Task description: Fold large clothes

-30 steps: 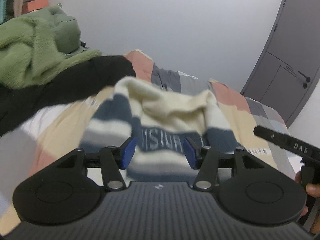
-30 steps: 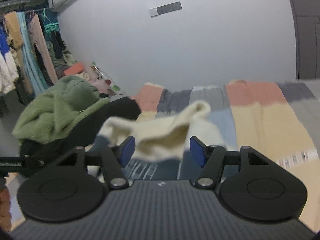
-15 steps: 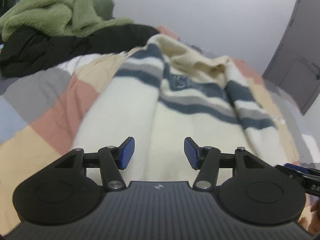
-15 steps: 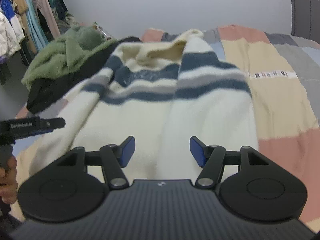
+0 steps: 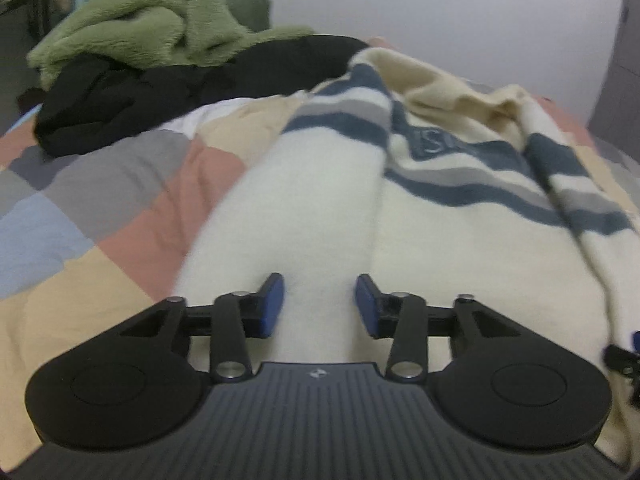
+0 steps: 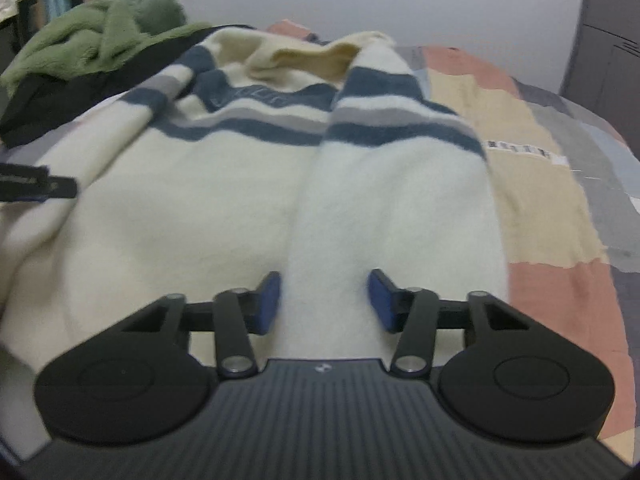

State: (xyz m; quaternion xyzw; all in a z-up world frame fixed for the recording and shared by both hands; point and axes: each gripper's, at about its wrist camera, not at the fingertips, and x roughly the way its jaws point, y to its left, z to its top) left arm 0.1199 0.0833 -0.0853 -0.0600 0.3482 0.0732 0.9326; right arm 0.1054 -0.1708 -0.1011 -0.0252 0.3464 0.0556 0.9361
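Bedspread (image 5: 132, 200) bears a striped sweater (image 6: 192, 216); both grippers' jaws are closing, sleeve fabric between, unpinched.

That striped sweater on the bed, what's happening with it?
A person is folding it with two hand-held grippers. The cream sweater lies spread on the patchwork quilt. The left gripper and right gripper each sit over a sleeve, jaws closing but not yet pinching it. A green fleece and black garment wait behind.
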